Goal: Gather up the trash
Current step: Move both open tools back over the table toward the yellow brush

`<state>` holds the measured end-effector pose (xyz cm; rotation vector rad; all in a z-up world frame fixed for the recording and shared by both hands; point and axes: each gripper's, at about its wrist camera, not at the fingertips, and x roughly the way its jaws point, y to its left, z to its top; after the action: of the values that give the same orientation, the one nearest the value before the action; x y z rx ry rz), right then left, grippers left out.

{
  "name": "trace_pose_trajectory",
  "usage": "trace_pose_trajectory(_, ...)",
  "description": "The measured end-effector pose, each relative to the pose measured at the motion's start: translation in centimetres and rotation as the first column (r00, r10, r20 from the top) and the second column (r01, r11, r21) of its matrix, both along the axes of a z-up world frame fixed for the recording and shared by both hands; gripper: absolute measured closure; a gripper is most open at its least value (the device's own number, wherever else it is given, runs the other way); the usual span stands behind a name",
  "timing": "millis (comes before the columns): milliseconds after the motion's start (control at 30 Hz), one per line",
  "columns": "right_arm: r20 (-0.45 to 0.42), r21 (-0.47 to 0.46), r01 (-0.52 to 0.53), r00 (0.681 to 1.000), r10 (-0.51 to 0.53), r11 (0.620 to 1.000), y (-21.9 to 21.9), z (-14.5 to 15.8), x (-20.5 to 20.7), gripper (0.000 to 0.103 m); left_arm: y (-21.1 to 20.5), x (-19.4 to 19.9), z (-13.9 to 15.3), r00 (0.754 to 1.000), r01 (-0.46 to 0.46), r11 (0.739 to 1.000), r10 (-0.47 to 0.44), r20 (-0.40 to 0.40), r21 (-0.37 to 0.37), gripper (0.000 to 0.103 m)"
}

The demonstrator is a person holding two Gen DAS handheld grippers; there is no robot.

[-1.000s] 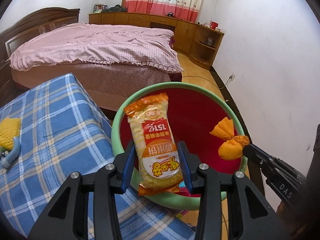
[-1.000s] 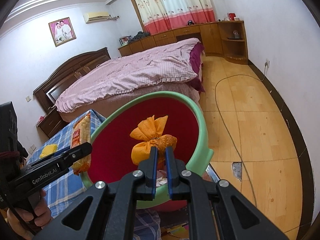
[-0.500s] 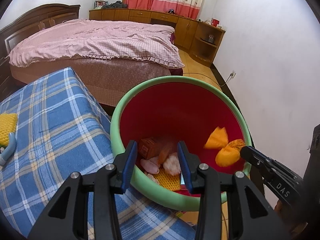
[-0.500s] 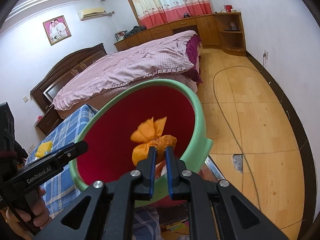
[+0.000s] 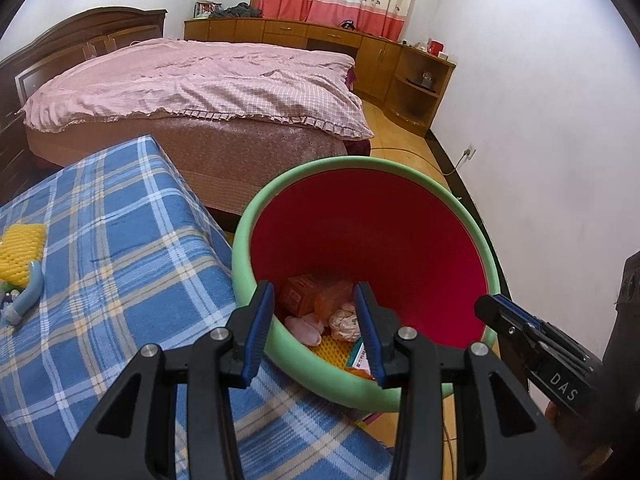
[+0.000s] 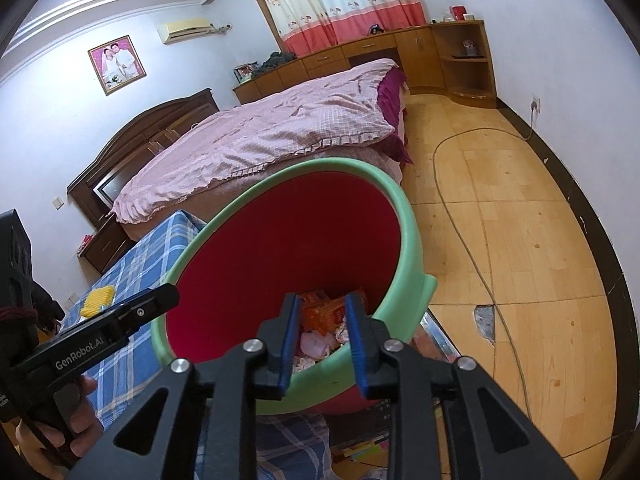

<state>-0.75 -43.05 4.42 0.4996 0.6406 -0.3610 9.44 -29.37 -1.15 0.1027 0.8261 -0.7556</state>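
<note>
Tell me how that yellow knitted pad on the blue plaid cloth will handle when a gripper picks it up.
The yellow knitted pad looks like open-weave yarn, so probably light and floppy, sagging from a pinch. Its bumpy texture should grip well, unlikely to slip. Lying flat on the plaid cloth, it won't roll.

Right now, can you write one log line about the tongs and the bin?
left tongs: open, empty | right tongs: just opened, empty | bin: trash inside

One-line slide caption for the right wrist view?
Right gripper, jaws just opened and empty, poised over the green-rimmed red bin of trash beside the plaid-covered table.
</note>
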Motion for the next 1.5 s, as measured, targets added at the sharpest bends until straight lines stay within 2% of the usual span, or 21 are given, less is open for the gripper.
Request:
trace_pose_trajectory(133, 0.008, 0.003, -0.005, 1.000, 0.005, 1.000, 0.4, 0.4, 0.0, 0.061, 0.9, -0.1, 0.8, 1.000, -0.026, 1.000, 0.026, 0.007, -0.009, 0.056)
trace_pose_trajectory(300, 0.013, 0.005, -0.009, 1.000, 0.009, 1.000, 0.8, 0.8, 0.0, 0.051, 2.6, -0.1, 1.9, 0.997, -0.068, 0.998, 0.068, 0.024, -0.017, 0.055)
trace_pose_trajectory(500, 0.034, 0.004, -0.024, 0.999, 0.023, 1.000, 1.7, 1.9, 0.0, 0.045, 5.3, 0.4, 3.0, 0.991, -0.127, 0.991, 0.128, 0.031, -0.032, 0.055)
trace_pose_trajectory(800, 0.081, 0.003, -0.080, 0.994, 0.079, 0.997, 4.3, 4.1, 1.0, 0.045, 10.4, 1.3, 5.1, 0.970, -0.234, 0.971, 0.236, 0.059, -0.045, 0.055)
trace_pose_trajectory(1067, 0.096, -0.003, -0.144, 0.985, 0.144, 0.990, 7.1, 5.7, 2.9, 0.043, 16.0, 2.7, 6.3, 0.938, -0.340, 0.939, 0.342, 0.064, -0.045, 0.055)
trace_pose_trajectory(1500, 0.091, -0.003, -0.278, 0.957, 0.277, 0.961, 12.7, 7.2, 7.9, 0.041, 23.7, 5.5, 6.4, 0.873, -0.483, 0.876, 0.482, 0.079, -0.007, 0.055)
